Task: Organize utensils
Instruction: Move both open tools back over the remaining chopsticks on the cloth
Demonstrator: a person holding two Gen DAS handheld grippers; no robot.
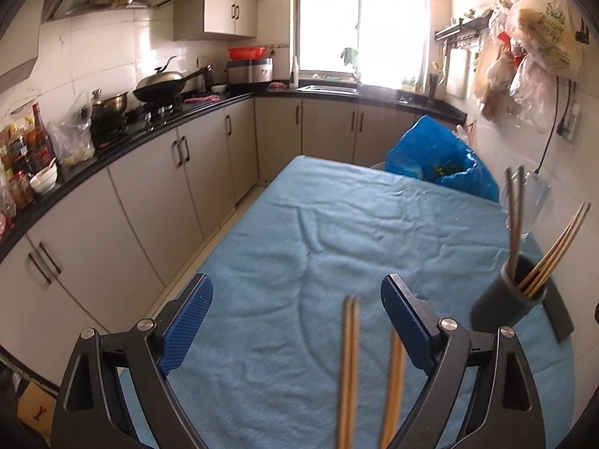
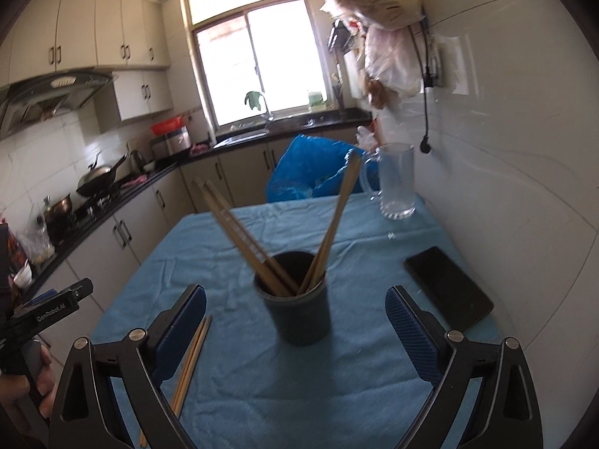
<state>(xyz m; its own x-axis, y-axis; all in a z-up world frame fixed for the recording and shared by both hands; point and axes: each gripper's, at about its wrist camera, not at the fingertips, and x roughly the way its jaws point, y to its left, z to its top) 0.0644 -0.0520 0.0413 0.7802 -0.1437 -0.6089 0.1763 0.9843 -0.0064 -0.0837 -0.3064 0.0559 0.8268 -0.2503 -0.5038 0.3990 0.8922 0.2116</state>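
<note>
A dark round cup (image 2: pixel 297 318) stands on the blue tablecloth (image 2: pixel 232 393) with several wooden chopsticks (image 2: pixel 333 220) fanned out of it to the left and right. My right gripper (image 2: pixel 296 293) is open, its blue pads wide on either side of the cup and clear of it. Loose chopsticks (image 2: pixel 191 359) lie on the cloth by its left finger. In the left wrist view those chopsticks (image 1: pixel 350 370) show blurred between the jaws of my open left gripper (image 1: pixel 295 284), untouched by its pads. The cup (image 1: pixel 501 303) is to its right.
A clear glass mug (image 2: pixel 397 187) stands at the table's far right by the tiled wall. A black phone (image 2: pixel 447 288) lies right of the cup. A blue plastic bag (image 2: pixel 310 172) sits at the far edge. Kitchen cabinets and a stove counter (image 1: pixel 149 119) run along the left.
</note>
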